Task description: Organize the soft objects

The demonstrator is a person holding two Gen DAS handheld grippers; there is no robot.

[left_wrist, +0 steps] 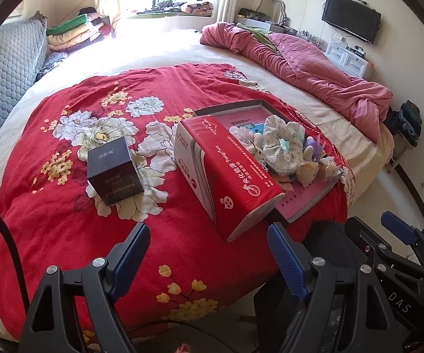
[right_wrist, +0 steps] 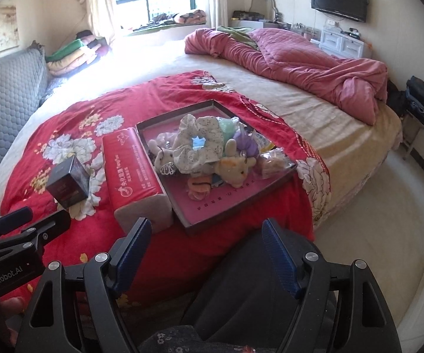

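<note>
Both the left gripper [left_wrist: 209, 250] and the right gripper [right_wrist: 206, 247] hang spread and empty above the bed's red floral blanket [left_wrist: 64, 206]. The soft toys and scrunchie [right_wrist: 197, 141] lie heaped in the shallow tray [right_wrist: 241, 203], beside the red tissue pack [right_wrist: 135, 173]. Sorting looks not yet begun; next, one gripper likely must reach forward to the heap.

Each gripper, the left gripper [left_wrist: 209, 244] and the right gripper [right_wrist: 206, 241] alike, is showing a black triangulated frame with cut-out windows, round silver screws at the finger joints and ribbed blue pads [left_wrist: 285, 261]. White lettering is running along the housings. A black cable [left_wrist: 3, 235] is curving past. The person is wearing dark floral-printed fabric [right_wrist: 170, 338].
</note>
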